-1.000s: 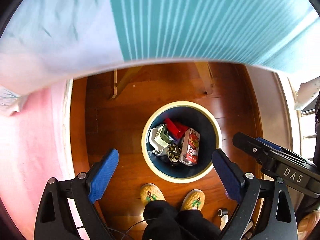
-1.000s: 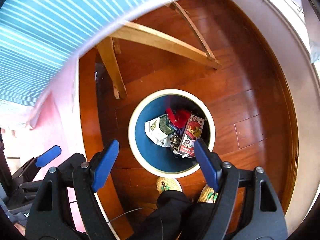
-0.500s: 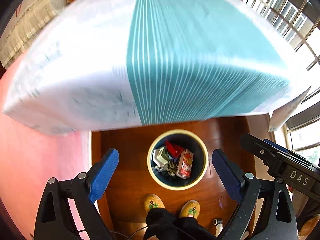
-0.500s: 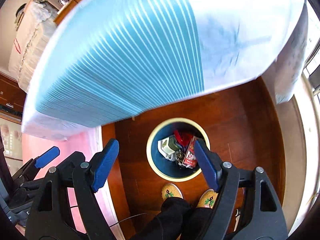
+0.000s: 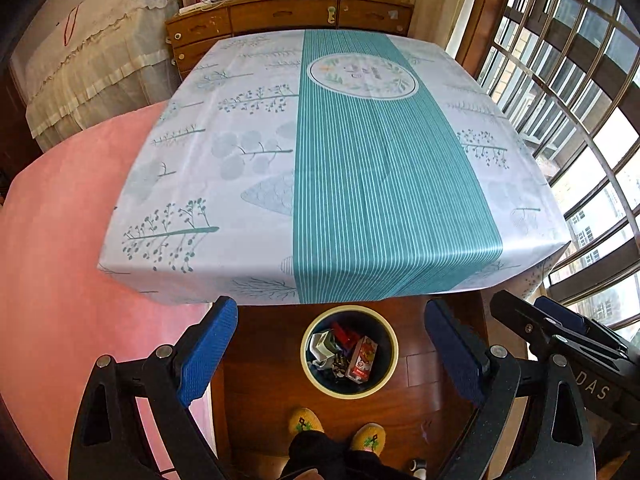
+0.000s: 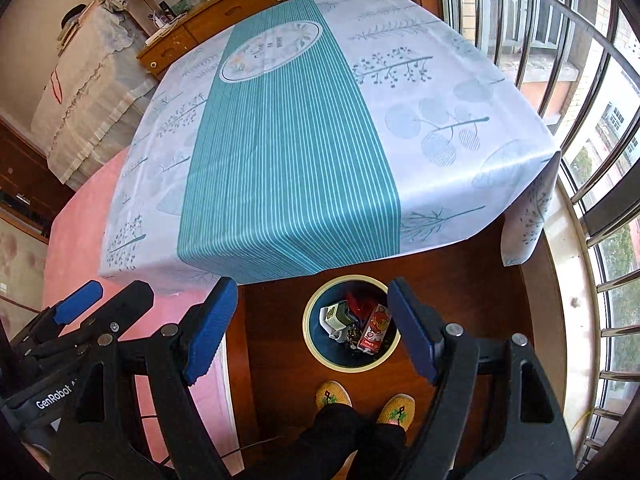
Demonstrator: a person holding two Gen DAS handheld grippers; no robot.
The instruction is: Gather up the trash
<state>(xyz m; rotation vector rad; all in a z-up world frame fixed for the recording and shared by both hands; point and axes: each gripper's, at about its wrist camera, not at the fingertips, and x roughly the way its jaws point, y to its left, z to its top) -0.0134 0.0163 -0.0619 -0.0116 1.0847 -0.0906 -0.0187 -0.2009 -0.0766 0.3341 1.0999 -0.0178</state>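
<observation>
A round bin with a cream rim stands on the wood floor below the table's near edge. It holds trash: a red-and-white carton, a crumpled white-green carton and red scraps. My left gripper is open and empty, high above the bin. My right gripper is open and empty, also high above the bin. The right gripper shows at the right edge of the left wrist view; the left gripper shows at the left edge of the right wrist view.
A table with a white and teal striped cloth fills the view ahead. A pink rug lies left. Window bars run along the right. A wooden sideboard stands behind. The person's yellow slippers are by the bin.
Both grippers have risen from close over the bin, below the table edge, to well above table height. The table top has come into view. Both stay open.
</observation>
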